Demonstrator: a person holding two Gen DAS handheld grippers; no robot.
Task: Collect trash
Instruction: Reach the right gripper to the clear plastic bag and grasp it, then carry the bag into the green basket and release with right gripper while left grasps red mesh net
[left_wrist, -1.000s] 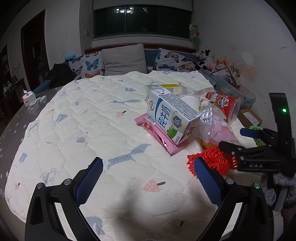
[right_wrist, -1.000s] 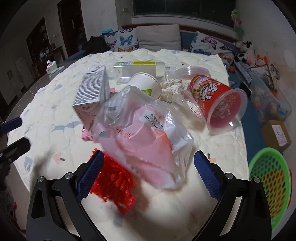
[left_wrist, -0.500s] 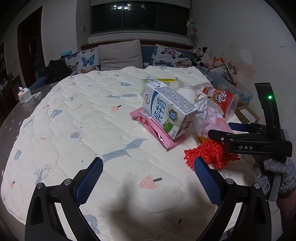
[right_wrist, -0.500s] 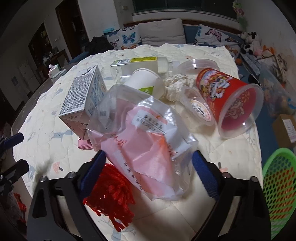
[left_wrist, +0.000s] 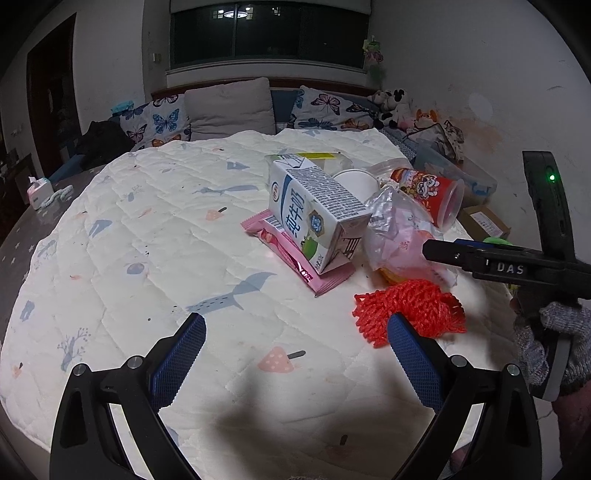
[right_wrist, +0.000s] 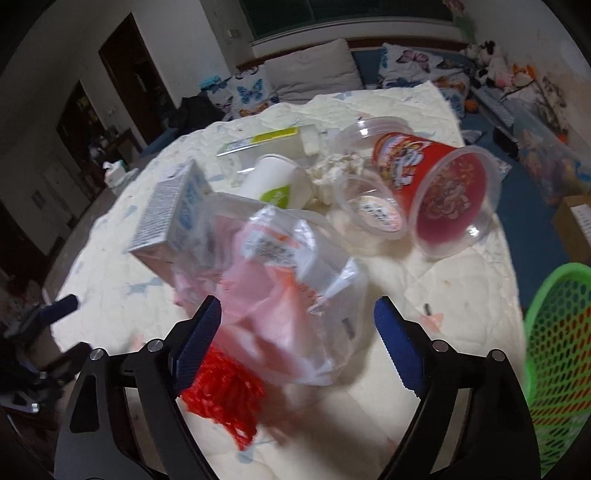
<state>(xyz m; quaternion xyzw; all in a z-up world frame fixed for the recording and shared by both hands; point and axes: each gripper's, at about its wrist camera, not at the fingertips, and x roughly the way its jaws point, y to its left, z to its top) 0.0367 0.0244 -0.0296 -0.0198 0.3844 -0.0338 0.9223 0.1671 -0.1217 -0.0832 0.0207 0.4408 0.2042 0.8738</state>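
A heap of trash lies on the quilted round table (left_wrist: 147, 240). It holds a clear plastic bag (right_wrist: 288, 280) with pink contents, a red mesh net (right_wrist: 221, 391), a milk carton (right_wrist: 170, 218), a red snack cup (right_wrist: 424, 166) on its side and a white paper cup (right_wrist: 280, 181). My right gripper (right_wrist: 295, 306) straddles the near end of the bag; its left pad is at the bag and a sliver of quilt shows before its right pad. My left gripper (left_wrist: 295, 321) hovers open over bare quilt, with the net (left_wrist: 406, 306) just beyond its right finger.
A pink wrapper (left_wrist: 295, 258) lies under the carton (left_wrist: 314, 218). A small clear tub (right_wrist: 373, 210), crumpled tissue and a flat bottle (right_wrist: 266, 140) sit behind the bag. A green mesh basket (right_wrist: 557, 332) stands off the table's right edge. Cushions line the far side.
My right gripper's jaws have narrowed around the plastic bag, and it has pushed in and rolled slightly. The left gripper has stayed open in place.
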